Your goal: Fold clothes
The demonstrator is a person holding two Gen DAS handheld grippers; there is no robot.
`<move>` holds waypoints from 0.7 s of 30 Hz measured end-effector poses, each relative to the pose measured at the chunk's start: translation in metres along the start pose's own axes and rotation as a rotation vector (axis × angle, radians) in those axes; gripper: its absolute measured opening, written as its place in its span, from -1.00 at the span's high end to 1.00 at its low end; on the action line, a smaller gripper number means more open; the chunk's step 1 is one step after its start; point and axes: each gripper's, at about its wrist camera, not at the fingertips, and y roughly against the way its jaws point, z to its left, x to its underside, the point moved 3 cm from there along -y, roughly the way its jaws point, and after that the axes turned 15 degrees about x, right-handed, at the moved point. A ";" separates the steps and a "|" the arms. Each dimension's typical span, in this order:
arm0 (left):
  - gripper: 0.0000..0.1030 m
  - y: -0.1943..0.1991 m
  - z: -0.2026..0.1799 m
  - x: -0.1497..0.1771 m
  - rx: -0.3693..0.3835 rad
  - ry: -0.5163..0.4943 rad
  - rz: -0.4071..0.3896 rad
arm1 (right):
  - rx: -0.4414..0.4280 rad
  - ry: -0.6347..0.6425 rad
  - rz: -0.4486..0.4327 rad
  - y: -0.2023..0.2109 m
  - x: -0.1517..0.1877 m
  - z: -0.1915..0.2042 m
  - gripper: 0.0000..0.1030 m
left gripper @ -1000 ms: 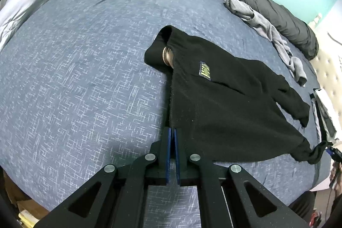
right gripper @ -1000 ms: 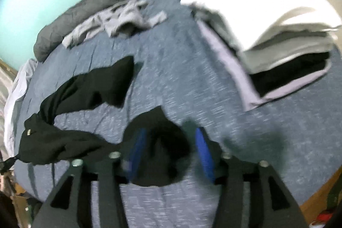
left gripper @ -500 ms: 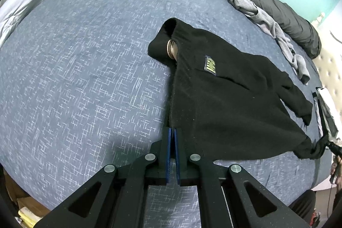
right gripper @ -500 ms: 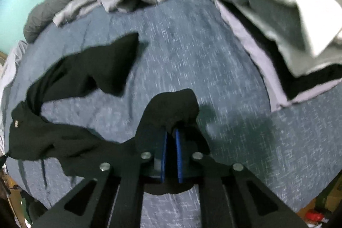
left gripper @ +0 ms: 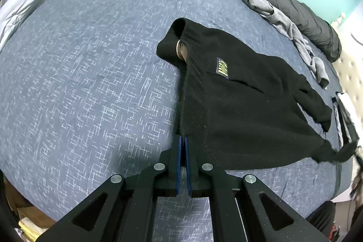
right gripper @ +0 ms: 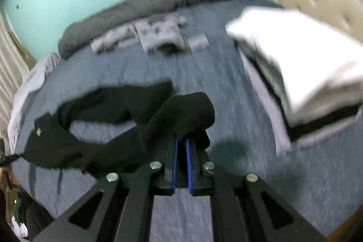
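Left wrist view shows the left tool (left gripper: 183,140) at the bottom of the frame, its blue pads pressed nearly together on the near edge of the black garment (left gripper: 238,106), which lies spread on the blue bed (left gripper: 90,83) with a small patch facing up and one end bunched into a twist at the right. Right wrist view, blurred by motion, shows the right tool (right gripper: 181,142) with its jaws just closed to a narrow gap, and a fold of the black garment (right gripper: 181,115) sits pinched between the pads while the rest trails off to the left across the bed (right gripper: 226,87). Both tools seem to be gripping opposite ends of the same piece, so the step in hand looks like lifting and stretching it flat before a fold. Doing it well probably means keeping both grips firm, raising the two ends evenly, and pulling the cloth taut enough that the twisted end opens out without slipping from the pads. Farther off, a stack of folded clothes (right gripper: 301,74) lies to the right, loose grey clothes (right gripper: 156,35) lie beyond, and a dark grey rolled blanket (right gripper: 163,3) runs along the far edge.
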 end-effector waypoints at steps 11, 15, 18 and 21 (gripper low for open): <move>0.93 -0.004 0.004 0.003 -0.007 0.011 0.010 | -0.006 0.045 0.170 -0.023 0.080 -0.026 0.86; 0.93 -0.004 0.004 0.003 -0.008 0.008 0.012 | -0.059 -0.016 0.152 -0.003 0.071 -0.037 0.84; 0.93 -0.004 0.004 0.002 -0.008 0.006 0.013 | -0.082 -0.078 0.107 0.017 0.055 -0.047 0.84; 0.93 -0.005 0.004 0.001 -0.012 0.006 0.014 | -0.088 -0.129 0.084 0.027 0.037 -0.057 0.83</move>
